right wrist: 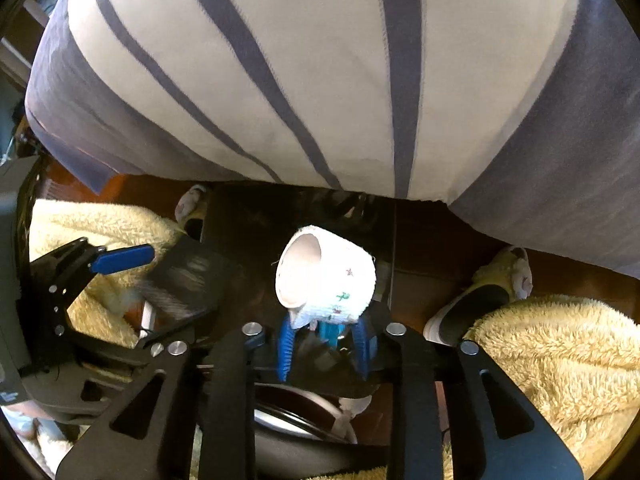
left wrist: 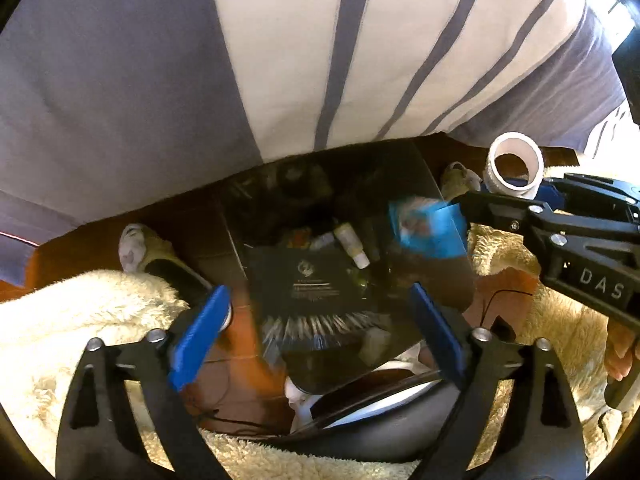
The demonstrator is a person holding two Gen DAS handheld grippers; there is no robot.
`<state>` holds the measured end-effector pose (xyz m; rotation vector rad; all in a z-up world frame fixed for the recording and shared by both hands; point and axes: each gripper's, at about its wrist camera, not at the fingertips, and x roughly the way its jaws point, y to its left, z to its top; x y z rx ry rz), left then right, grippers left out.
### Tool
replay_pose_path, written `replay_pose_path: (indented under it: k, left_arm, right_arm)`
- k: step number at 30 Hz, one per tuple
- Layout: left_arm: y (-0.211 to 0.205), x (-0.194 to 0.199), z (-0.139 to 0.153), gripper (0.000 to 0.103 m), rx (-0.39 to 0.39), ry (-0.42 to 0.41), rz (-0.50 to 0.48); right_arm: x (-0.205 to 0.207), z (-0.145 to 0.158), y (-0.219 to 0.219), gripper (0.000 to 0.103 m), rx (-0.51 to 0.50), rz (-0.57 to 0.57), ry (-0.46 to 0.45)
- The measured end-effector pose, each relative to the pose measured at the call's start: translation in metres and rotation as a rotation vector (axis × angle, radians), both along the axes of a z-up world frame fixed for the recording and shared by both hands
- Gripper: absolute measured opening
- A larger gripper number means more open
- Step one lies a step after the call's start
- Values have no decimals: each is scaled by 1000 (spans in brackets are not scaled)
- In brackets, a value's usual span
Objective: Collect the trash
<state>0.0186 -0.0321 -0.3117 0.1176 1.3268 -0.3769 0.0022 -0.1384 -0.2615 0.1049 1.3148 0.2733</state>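
Right wrist view, white paper cup (right wrist: 326, 282), tiny floral print, tilted

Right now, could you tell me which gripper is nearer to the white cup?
Right. The right gripper is shut on the cup at its base, over the bin. The left gripper is open, apart from it.

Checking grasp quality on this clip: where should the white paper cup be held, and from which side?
The cup lies tilted, mouth up-left. Best held low on its wall near the base, from below, as the right tongs do now, so the soft rim isn't crushed.
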Motion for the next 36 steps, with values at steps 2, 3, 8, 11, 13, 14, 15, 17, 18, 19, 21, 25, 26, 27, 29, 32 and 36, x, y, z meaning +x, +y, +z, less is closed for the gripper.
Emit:
replay_pose_path:
  k: [2,3,8,11,13,14,15,17,18,19,21,25,26,27,29,32,36]
  left_arm:
    - [0,-2,6,95,4,-19,-1]
    - [1,-3,8,95,3,-26,1]
    - [6,-6,23,95,-3,-59,15]
    - [9,-9,34,95,-15,-83,24]
    - [11,-11,44,95,-27,-102,31]
    - [14,-12,48,95,-34,-116,34]
    - [15,-13,55,95,-38,-128,36]
    - [16,-15,71,95,-47,-168,37]
    - [16,-15,78,95,-49,-189,37]
    - [16,-16,88,95,-53,-215,37]
    - [19,-16,113,95,-56,-281,41]
    - [26,-16,163,95,-66,-414,60]
    - [27,-16,174,95,-69,-439,64]
    - [29,-16,188,95,-76,-475,70]
    - [30,-17,212,95,-85,-531,79]
    - [31,-22,247,95,-81,-631,94]
    - [31,-30,286,95,-86,-747,110]
  right_arm:
    - [0,3,-2,40,17,-3,-8]
    - [-1,6,-2,41,20,-5,-16]
    - [-2,20,-2,54,24,-14,-58]
    - [-6,40,-4,77,-11,-29,-125]
    - [-9,53,-7,86,-35,-39,-167]
    - [-9,58,-8,89,-43,-43,-183]
    - [-11,67,-10,95,-56,-50,-208]
    - [-13,82,-13,99,-75,-54,-248]
    - [-13,92,-14,99,-88,-53,-273]
    - [-13,101,-16,99,-98,-54,-297]
    - [-15,122,-22,99,-105,-61,-355]
    - [-18,159,-28,99,-102,-73,-450]
    - [-19,167,-29,99,-112,-78,-478]
    - [-20,183,-32,99,-130,-91,-523]
    - [-22,204,-35,99,-145,-111,-586]
    - [-27,231,-39,99,-156,-142,-662]
    - [-34,271,-46,99,-188,-192,-773]
